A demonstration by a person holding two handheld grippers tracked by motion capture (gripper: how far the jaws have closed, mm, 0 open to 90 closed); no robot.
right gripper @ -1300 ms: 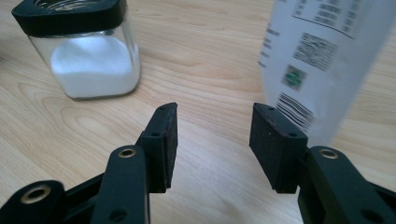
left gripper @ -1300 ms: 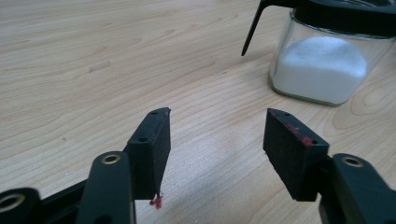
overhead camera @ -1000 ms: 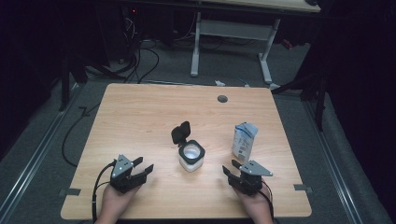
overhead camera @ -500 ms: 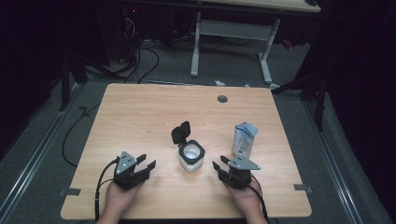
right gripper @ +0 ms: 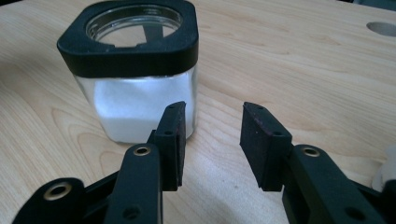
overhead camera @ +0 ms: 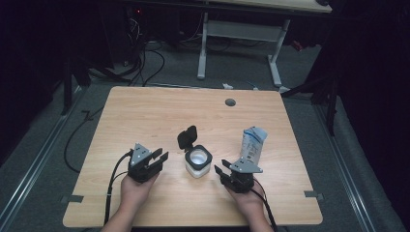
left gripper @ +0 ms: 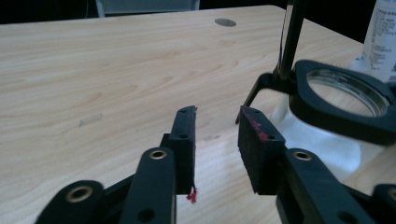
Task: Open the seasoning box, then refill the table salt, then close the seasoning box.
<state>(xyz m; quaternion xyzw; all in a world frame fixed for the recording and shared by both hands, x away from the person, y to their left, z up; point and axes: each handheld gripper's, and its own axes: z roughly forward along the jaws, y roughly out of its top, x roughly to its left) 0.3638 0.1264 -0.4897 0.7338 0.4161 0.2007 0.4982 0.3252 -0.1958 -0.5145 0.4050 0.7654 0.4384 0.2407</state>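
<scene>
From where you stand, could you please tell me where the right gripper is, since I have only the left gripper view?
Observer: The right gripper sits low at the glass jar's right side. Its jaws have just been closing, with nothing between them.
Operator: What is the pale thing past the jar?
Observer: A blue-and-white carton stands upright there, its top torn open.
Operator: How full is the jar?
Observer: White powder fills it most of the way up.
</scene>
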